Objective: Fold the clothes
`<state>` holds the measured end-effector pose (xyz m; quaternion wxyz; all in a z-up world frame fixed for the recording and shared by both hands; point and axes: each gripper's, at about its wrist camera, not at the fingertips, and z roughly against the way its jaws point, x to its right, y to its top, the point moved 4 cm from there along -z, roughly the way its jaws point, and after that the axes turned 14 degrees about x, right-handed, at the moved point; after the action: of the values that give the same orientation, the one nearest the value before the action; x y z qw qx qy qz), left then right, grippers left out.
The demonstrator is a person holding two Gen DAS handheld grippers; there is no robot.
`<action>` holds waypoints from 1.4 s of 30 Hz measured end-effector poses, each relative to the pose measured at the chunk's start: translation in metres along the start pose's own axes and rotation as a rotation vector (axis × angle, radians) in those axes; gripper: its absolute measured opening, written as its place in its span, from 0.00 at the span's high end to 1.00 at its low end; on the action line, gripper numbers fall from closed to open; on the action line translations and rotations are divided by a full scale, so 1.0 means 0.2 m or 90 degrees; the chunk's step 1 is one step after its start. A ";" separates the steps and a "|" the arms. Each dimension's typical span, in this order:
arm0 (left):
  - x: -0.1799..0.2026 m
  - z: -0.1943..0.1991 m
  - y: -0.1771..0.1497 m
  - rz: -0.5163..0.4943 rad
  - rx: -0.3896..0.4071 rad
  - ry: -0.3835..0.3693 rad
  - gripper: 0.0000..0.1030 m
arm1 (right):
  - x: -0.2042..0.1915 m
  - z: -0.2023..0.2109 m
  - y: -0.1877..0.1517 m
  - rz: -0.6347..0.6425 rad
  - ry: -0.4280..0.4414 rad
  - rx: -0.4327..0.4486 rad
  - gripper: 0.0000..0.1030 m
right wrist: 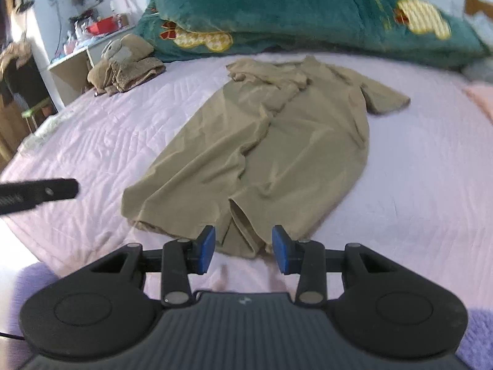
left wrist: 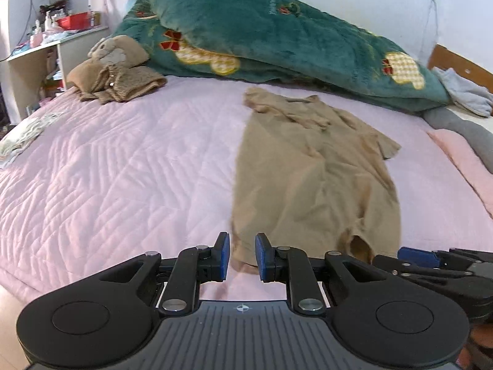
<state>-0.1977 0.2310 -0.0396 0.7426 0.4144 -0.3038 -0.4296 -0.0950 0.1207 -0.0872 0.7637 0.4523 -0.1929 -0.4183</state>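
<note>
A tan short-sleeved shirt [left wrist: 308, 185] [right wrist: 262, 154] lies flat on the pink quilted bedspread [left wrist: 123, 169], collar away from me, with its left side folded over the middle. My left gripper [left wrist: 242, 256] is open just above the shirt's near left hem corner, and its blue pads grip nothing. My right gripper [right wrist: 243, 249] is open wider, over the near hem by the side slit, also with nothing held. The right gripper [left wrist: 413, 257] shows side-on at the lower right of the left wrist view. A black finger of the left gripper [right wrist: 40, 194] pokes in from the left of the right wrist view.
A bulky green blanket [left wrist: 277, 37] fills the far side of the bed. A pile of brown clothes with a plush toy [left wrist: 114, 71] sits at the far left. Grey and pink fabrics [left wrist: 462, 123] lie at the right edge. A cluttered white shelf [left wrist: 46, 46] stands beyond the bed.
</note>
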 end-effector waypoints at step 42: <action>-0.39 0.29 -0.07 -0.006 -0.022 0.098 0.59 | 0.20 -0.27 -0.26 -0.057 -0.081 -0.014 0.73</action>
<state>-0.2852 0.2746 -0.0315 0.7688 0.4350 -0.2364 -0.4048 -0.0600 0.1035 -0.1625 0.7351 0.4250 -0.2158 -0.4821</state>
